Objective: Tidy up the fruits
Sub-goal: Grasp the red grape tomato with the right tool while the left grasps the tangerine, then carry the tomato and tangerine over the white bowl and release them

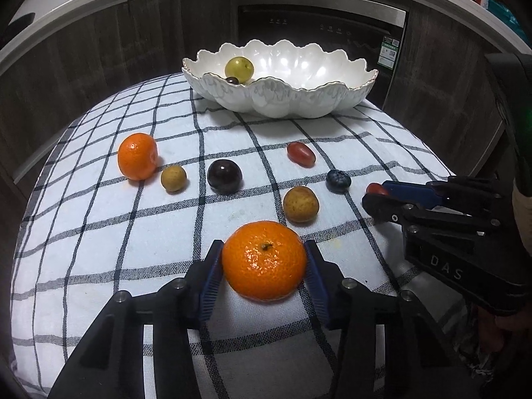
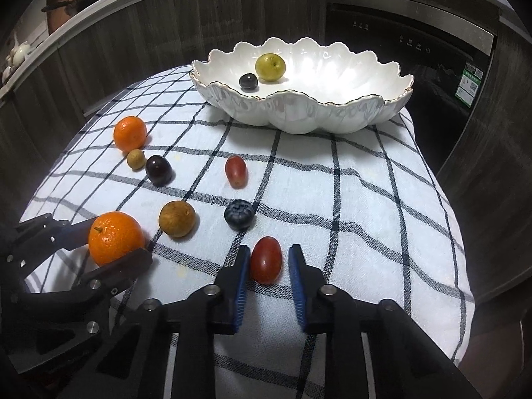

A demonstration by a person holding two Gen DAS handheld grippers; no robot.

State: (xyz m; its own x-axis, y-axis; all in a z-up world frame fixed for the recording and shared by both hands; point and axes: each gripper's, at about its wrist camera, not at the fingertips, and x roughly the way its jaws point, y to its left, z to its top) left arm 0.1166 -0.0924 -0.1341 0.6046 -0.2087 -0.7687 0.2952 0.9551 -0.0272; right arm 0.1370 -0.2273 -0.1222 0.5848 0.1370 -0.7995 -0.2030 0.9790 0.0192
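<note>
Your left tongs (image 1: 264,262) sit low on the checked cloth (image 1: 99,232) that covers the bench, with the near tangerine (image 1: 264,261) between the blue pads (image 1: 211,282). In the left wrist view the pads meet the fruit on both sides, so the tongs are closed on it. The right wrist view shows the same tangerine (image 2: 116,237) from the side, still resting on the cloth (image 2: 365,216), one black finger lying across its front.

Your right tongs (image 2: 266,264) are drawn narrow around the red grape tomato (image 2: 266,264). From the right wrist view a thin gap seems to remain at each pad (image 2: 242,282); the tips are in any case at their tightest around it. The left wrist view shows only the tomato's red end (image 1: 377,189) poking out past the blue pad.

Loose on the cloth lie a second tangerine (image 1: 138,156), two brown longans (image 1: 173,178) (image 1: 301,204), a dark cherry (image 1: 224,177), another red grape tomato (image 1: 301,154) and a blueberry (image 1: 338,181).

The scalloped white bowl (image 2: 349,113) stands at the far end of the bench. The right wrist view looks into it and shows a green fruit (image 2: 270,67) and a dark one (image 2: 248,81) apart; from the left wrist view the dark one is half hidden behind the rim.
</note>
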